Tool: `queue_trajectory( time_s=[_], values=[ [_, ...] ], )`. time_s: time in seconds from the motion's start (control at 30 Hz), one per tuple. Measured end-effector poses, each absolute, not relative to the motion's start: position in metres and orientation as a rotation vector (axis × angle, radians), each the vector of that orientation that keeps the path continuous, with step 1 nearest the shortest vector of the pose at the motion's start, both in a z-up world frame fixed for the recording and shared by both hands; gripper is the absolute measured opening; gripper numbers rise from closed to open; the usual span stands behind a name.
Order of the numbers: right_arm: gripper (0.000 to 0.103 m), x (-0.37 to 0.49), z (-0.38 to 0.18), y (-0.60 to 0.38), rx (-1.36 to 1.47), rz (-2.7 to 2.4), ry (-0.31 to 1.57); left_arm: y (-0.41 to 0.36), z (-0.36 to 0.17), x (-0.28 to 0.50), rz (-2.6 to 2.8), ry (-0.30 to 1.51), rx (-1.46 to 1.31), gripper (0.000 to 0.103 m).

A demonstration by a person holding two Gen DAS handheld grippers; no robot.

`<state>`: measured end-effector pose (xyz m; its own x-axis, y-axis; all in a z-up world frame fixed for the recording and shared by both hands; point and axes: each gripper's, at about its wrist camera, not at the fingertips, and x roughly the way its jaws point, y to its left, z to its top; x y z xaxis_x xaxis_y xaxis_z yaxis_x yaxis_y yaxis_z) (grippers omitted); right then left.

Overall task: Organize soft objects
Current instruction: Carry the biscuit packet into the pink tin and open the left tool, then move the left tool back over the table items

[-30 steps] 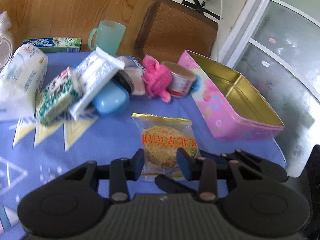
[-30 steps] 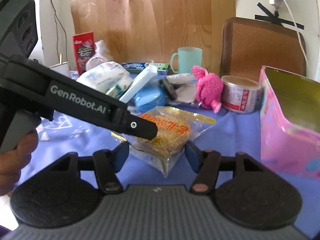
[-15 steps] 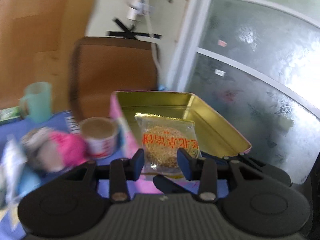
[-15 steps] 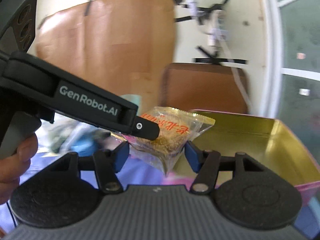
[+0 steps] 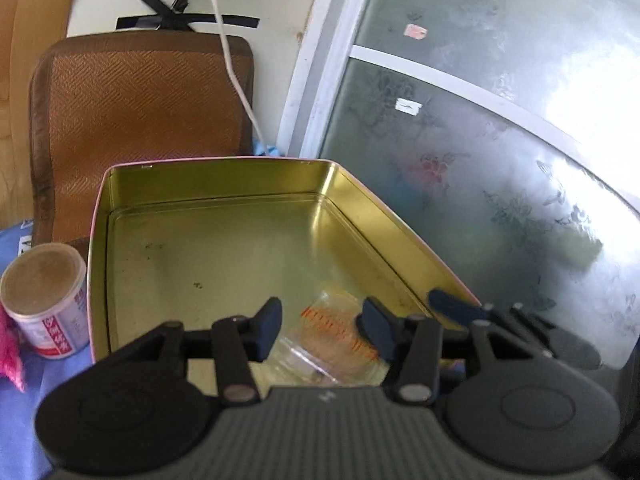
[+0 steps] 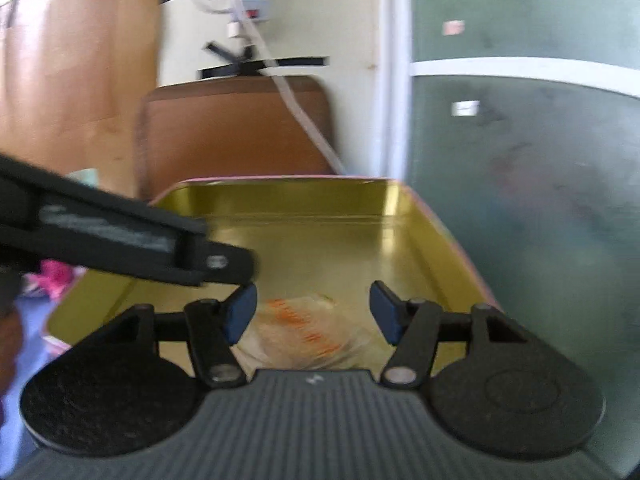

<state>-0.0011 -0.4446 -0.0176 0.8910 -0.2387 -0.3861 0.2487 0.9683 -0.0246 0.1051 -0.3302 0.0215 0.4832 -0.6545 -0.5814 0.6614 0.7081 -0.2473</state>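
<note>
Left wrist view looks down into the tin (image 5: 224, 240), a shallow gold-lined box with a pink outside, and the packet (image 5: 336, 340) lies on its floor at the near right corner, blurred but recognisable by its clear wrap and orange print. The left gripper (image 5: 320, 328) hovers just above the packet with its jaws spread and nothing between them; the packet sits below the gap, apparently not pinched. From the right wrist view the right gripper (image 6: 312, 312) hangs over the same near end of the tin (image 6: 320, 240), jaws likewise parted and empty, with the packet (image 6: 304, 332) visible beneath, and the left gripper's arm crosses the frame just left of it. Beside the tin's left wall stands a can (image 5: 46, 300) on the blue desk (image 5: 24, 392), and a scrap of pink plush (image 5: 10, 352) shows left of the can. As a judgement, one item is stowed and the rest of the tin is bare, so the task looks only just begun; the plush, a soft thing, still lies outside the tin and seems a likely next pick.
</note>
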Motion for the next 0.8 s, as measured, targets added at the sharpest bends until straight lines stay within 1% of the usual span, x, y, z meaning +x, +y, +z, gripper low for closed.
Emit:
queue_trajectory(
  time_s=[0.17,0.37,0.4,0.47,0.5,0.57,0.63,0.67,0.8],
  values=[
    [0.064,-0.011,-0.013,-0.439,0.055,-0.233,0.377,-0.309,0.03,0.099,-0.784,0.687,-0.001,0.046],
    [0.063,-0.015,-0.003,-0.406,0.036,-0.144,0.355,-0.244,0.054,0.081,-0.733,0.614,-0.025,0.046],
    [0.062,-0.016,-0.001,-0.398,0.03,-0.124,0.352,-0.229,0.057,0.077,-0.719,0.6,-0.035,0.046],
    [0.053,-0.02,0.003,-0.379,0.019,-0.07,0.34,-0.188,0.058,0.072,-0.67,0.577,-0.064,0.046],
    [0.05,-0.021,0.006,-0.369,0.016,-0.037,0.333,-0.168,0.057,0.07,-0.636,0.57,-0.074,0.046],
    [0.038,-0.022,0.01,-0.347,0.017,0.045,0.322,-0.123,0.049,0.067,-0.534,0.558,-0.079,0.046],
    [0.033,-0.016,0.011,-0.321,0.025,0.143,0.331,-0.079,0.036,0.064,-0.413,0.568,-0.07,0.044],
    [0.031,-0.011,0.011,-0.307,0.028,0.19,0.344,-0.056,0.027,0.062,-0.354,0.58,-0.068,0.044],
    [0.031,0.017,0.0,-0.252,-0.003,0.284,0.399,0.013,-0.005,0.053,-0.213,0.638,-0.104,0.044]
  ],
)
